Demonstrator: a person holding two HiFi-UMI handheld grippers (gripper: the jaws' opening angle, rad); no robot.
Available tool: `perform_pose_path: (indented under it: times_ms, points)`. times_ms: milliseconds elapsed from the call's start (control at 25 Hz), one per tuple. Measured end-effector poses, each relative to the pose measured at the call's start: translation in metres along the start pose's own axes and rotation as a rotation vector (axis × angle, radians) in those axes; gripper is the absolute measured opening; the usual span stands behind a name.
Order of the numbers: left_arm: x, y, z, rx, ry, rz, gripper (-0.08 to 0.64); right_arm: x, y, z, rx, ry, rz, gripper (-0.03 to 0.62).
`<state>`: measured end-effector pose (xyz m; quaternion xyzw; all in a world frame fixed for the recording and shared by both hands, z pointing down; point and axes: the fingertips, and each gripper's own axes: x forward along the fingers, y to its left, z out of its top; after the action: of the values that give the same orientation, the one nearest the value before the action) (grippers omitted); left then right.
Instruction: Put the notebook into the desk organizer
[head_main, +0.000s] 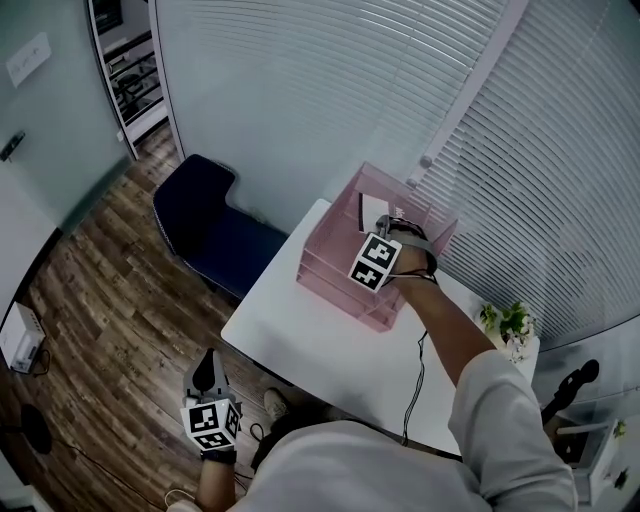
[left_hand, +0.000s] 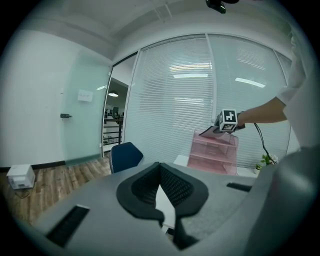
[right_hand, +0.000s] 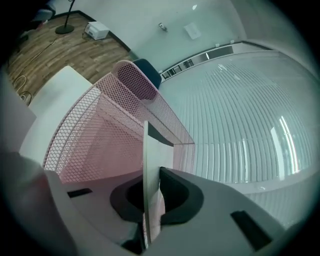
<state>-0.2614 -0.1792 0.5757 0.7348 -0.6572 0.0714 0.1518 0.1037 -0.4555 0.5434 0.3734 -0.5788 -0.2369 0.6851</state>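
A pink mesh desk organizer (head_main: 345, 285) with stacked trays stands on the white table (head_main: 300, 340) against the blinds. My right gripper (head_main: 384, 228) hovers over the organizer's top tier, shut on the notebook (right_hand: 146, 160). The right gripper view shows the notebook edge-on, a thin board upright between the pads, with the organizer's mesh wall (right_hand: 95, 130) just beyond it. My left gripper (head_main: 205, 372) hangs low beside the table's near corner, over the floor. Its fingertips (left_hand: 160, 166) meet with nothing held. From there the organizer (left_hand: 214, 152) and the right gripper's marker cube (left_hand: 228, 120) show far off.
A blue chair (head_main: 205, 225) stands left of the table on the wood floor. A small potted plant (head_main: 508, 325) sits at the table's right end, and a black cable (head_main: 415, 385) runs across the table by my right arm. A white box (head_main: 20, 338) lies on the floor.
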Motion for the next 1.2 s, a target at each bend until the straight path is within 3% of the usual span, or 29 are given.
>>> perform_pose_path:
  times_ms: [760, 1200]
  points:
    - [0.004, 0.014, -0.004, -0.014, 0.006, 0.014, 0.008, 0.011, 0.027, 0.024, 0.027, 0.046, 0.144, 0.062]
    - [0.008, 0.016, -0.007, -0.016, 0.010, 0.016, 0.008, 0.004, 0.040, 0.032, 0.100, 0.023, 0.291, 0.175]
